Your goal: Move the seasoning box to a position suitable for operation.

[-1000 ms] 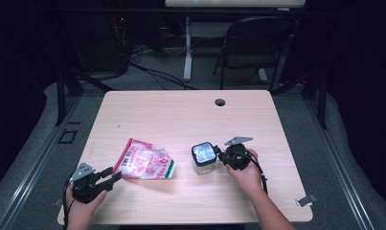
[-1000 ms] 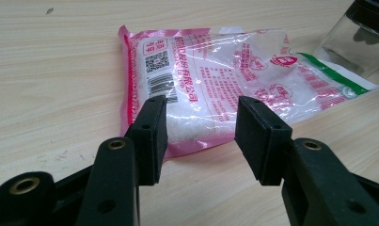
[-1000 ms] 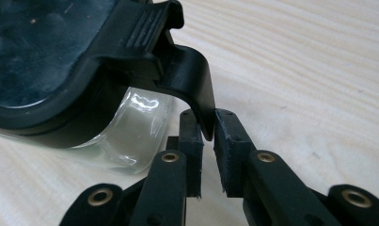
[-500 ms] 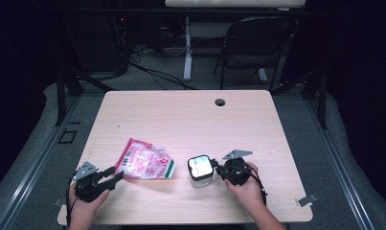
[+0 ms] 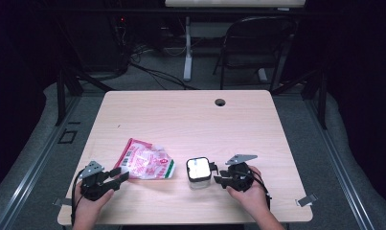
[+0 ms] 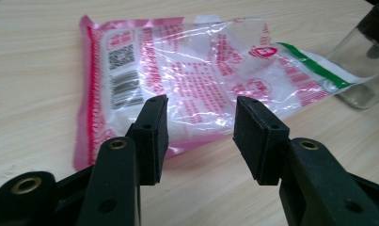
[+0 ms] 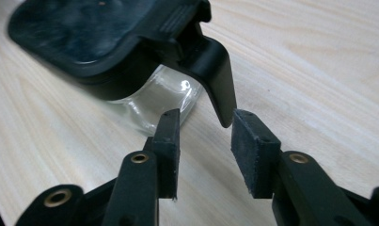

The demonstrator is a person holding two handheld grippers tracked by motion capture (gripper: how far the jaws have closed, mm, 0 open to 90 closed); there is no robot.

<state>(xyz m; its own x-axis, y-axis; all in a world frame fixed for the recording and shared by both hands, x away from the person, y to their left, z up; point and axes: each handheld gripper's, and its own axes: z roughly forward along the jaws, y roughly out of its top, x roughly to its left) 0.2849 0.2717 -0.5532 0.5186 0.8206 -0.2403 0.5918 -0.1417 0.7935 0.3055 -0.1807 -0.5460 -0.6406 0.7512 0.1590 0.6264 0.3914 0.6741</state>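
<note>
Glass jar (image 5: 198, 172) set nearer front, right gripper (image 5: 218, 174) now released, left gripper (image 5: 119, 174) apart

- You have one table (image 5: 190, 120) in front of you.
- On that table lies one pink packet (image 5: 145, 165).
- Right of the packet stands one glass jar (image 5: 198, 171), with one black lid.
- You hold two grippers, one in each hand.
</note>
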